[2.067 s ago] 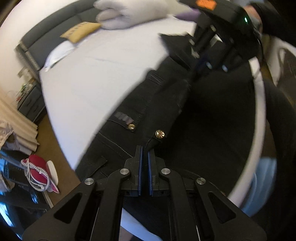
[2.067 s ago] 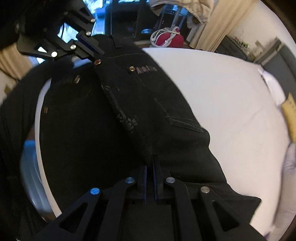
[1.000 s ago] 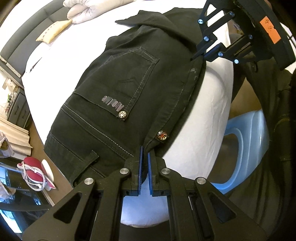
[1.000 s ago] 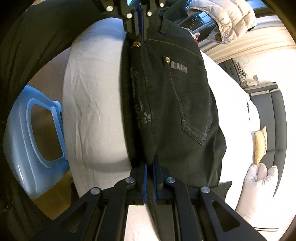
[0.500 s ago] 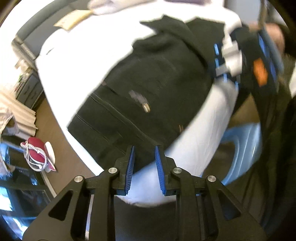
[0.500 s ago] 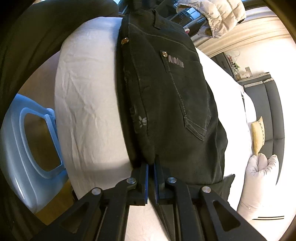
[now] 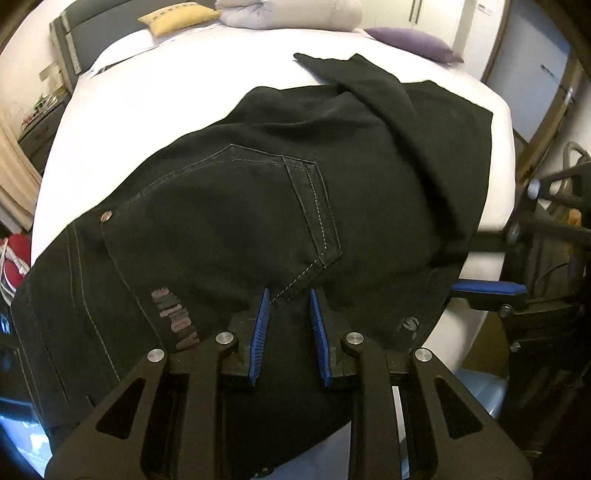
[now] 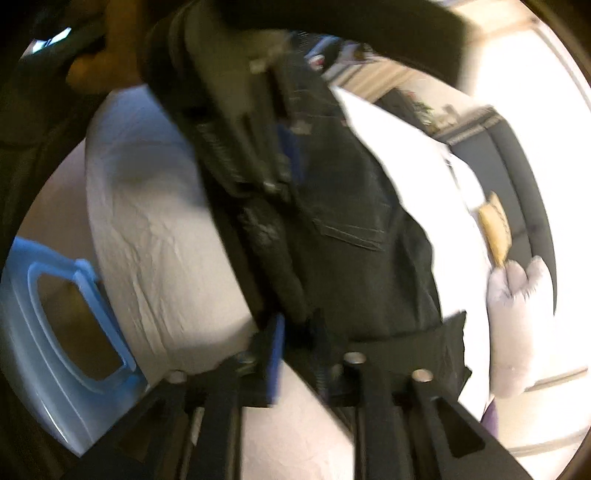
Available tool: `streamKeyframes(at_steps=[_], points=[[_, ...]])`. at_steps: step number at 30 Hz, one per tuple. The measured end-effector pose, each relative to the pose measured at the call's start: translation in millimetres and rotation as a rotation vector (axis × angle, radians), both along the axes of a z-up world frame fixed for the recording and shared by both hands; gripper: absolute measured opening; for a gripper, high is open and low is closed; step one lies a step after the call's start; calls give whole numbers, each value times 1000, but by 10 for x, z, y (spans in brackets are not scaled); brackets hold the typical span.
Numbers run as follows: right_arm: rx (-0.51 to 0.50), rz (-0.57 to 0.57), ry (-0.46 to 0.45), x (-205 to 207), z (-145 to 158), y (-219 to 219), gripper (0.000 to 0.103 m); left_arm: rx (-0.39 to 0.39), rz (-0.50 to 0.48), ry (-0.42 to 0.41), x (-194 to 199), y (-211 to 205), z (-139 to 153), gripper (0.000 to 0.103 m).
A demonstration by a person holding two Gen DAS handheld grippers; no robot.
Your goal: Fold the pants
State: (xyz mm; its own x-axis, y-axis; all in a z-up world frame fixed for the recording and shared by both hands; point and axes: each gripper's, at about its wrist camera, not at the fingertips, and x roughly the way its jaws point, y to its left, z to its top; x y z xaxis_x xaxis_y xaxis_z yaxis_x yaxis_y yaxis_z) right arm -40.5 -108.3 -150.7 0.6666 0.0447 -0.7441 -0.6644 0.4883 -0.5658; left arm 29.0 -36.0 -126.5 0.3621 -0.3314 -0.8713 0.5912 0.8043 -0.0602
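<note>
The black jeans (image 7: 258,206) lie on the white bed (image 7: 155,99), folded lengthwise, back pocket up, the waist hanging over the near left edge. My left gripper (image 7: 288,306) is open, its blue pads just above the pocket's lower corner, holding nothing. My right gripper (image 8: 299,332) is open at the jeans' (image 8: 351,229) near folded edge by the bed side; the view is blurred. It also shows in the left wrist view (image 7: 487,288) at the right edge of the jeans.
A light blue plastic basket (image 8: 55,332) stands on the floor beside the bed (image 8: 147,229). Pillows (image 7: 288,14), a yellow cushion (image 7: 177,18) and a purple cushion (image 7: 410,40) lie at the far end. A grey headboard (image 7: 96,29) is at the far left.
Both grippers have opened and let go of the jeans, which now lie on the bed. My left gripper has moved over the back pocket. My right gripper has shifted and its view is blurred.
</note>
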Motion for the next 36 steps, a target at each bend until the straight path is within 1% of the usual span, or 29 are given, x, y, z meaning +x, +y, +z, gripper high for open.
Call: streamKeyframes(at_steps=[2, 4, 5, 6, 8, 9, 11, 12, 13, 14, 15, 16, 17, 18, 19, 21, 22, 25, 26, 29, 31, 32, 34, 35, 36], points=[[87, -47, 14, 1, 136, -148, 68, 5, 15, 29, 41, 6, 86, 22], [206, -136, 23, 98, 379, -390, 68, 12, 28, 28, 52, -3, 216, 22], [242, -166, 24, 155, 455, -472, 68, -5, 26, 7, 37, -13, 306, 22], [312, -225, 27, 296, 589, -630, 68, -37, 25, -9, 44, -45, 408, 22], [431, -337, 50, 614, 779, -919, 68, -96, 40, -5, 122, -123, 507, 22], [501, -414, 61, 848, 872, -1114, 68, -131, 51, 10, 202, -180, 498, 22], [605, -522, 78, 1237, 1000, -1420, 68, -154, 80, 47, 301, -240, 385, 22], [661, -580, 91, 1483, 1055, -1595, 70, -152, 101, 100, 317, -226, 208, 22], [688, -627, 102, 1679, 1078, -1716, 70, -136, 119, 134, 312, -211, 74, 22], [719, -703, 106, 1972, 1117, -1875, 70, -134, 130, 130, 307, -212, -1, 22], [738, -741, 107, 2140, 1125, -1962, 70, -133, 129, 97, 265, -209, -14, 22], [761, -785, 129, 2395, 1101, -2069, 71, -123, 125, 85, 249, -224, -8, 22], [773, -823, 150, 2576, 1061, -2134, 73, -114, 122, 81, 236, -233, -4, 22], [778, -887, 166, 2819, 998, -2209, 73, -112, 124, 85, 251, -245, -7, 22], [777, -918, 176, 2947, 963, -2244, 73, -120, 129, 95, 268, -247, -19, 22], [778, -991, 215, 3370, 786, -2319, 73, -138, 131, 108, 309, -228, -44, 22], [766, -1012, 218, 3480, 738, -2327, 73, -144, 130, 111, 323, -221, -54, 22], [706, -1092, 238, 3894, 464, -2315, 73, -156, 129, 113, 397, -265, -31, 22], [688, -1119, 240, 3989, 394, -2311, 73, -158, 130, 111, 340, -236, -68, 22], [624, -1190, 242, 4211, 212, -2346, 73, -177, 136, 113, 339, -219, -78, 22], [568, -1233, 271, 4342, 52, -2353, 73, -181, 135, 113, 313, -163, -69, 22], [557, -1247, 291, 4385, -27, -2359, 73, -178, 133, 111, 318, -173, -65, 22], [588, -1251, 278, 4414, -77, -2389, 74, -171, 128, 108, 324, -158, -58, 22], [608, -1247, 269, 4419, -72, -2406, 72, -168, 127, 107, 328, -167, -65, 22], [629, -1238, 265, 4414, -60, -2421, 63, -167, 127, 107, 335, -172, -64, 22]])
